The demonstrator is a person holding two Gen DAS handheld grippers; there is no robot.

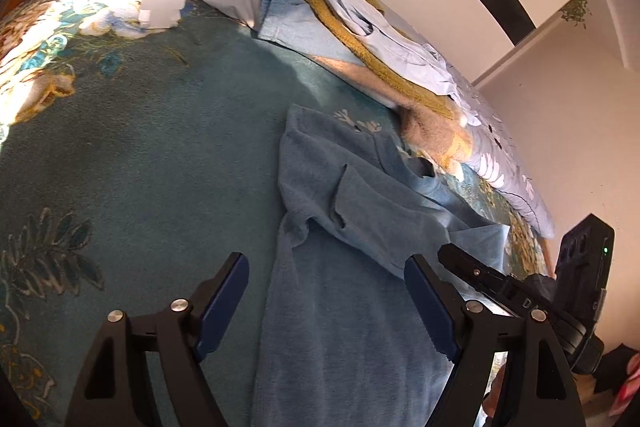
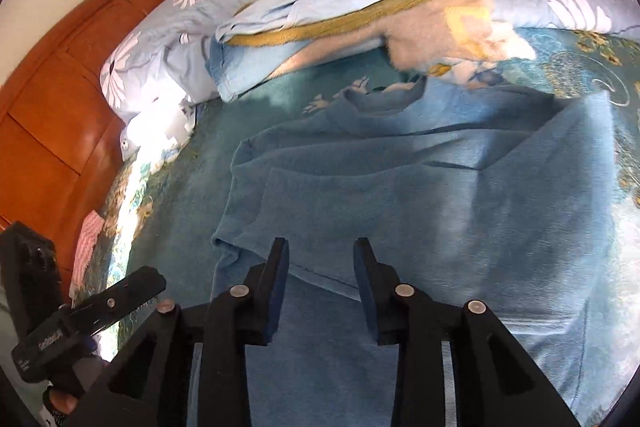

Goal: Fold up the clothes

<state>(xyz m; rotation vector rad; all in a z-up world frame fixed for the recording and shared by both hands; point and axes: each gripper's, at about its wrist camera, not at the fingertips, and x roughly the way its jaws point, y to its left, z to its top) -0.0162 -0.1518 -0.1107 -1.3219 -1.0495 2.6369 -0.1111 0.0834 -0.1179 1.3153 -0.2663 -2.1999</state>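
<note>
A blue fleece garment [image 2: 400, 187] lies spread on the teal floral blanket [image 1: 140, 147] of the bed, filling the centre of the right wrist view, one sleeve folded across its body. The right hand-held gripper [image 2: 322, 259] hovers over its lower edge, jaws parted, nothing pinched. The left hand-held gripper [image 1: 326, 275] stands spread wide above the garment's left side. At the upper frame, a pile of clothes [image 2: 340, 11] rests against a flowered duvet [image 2: 160, 39].
</note>
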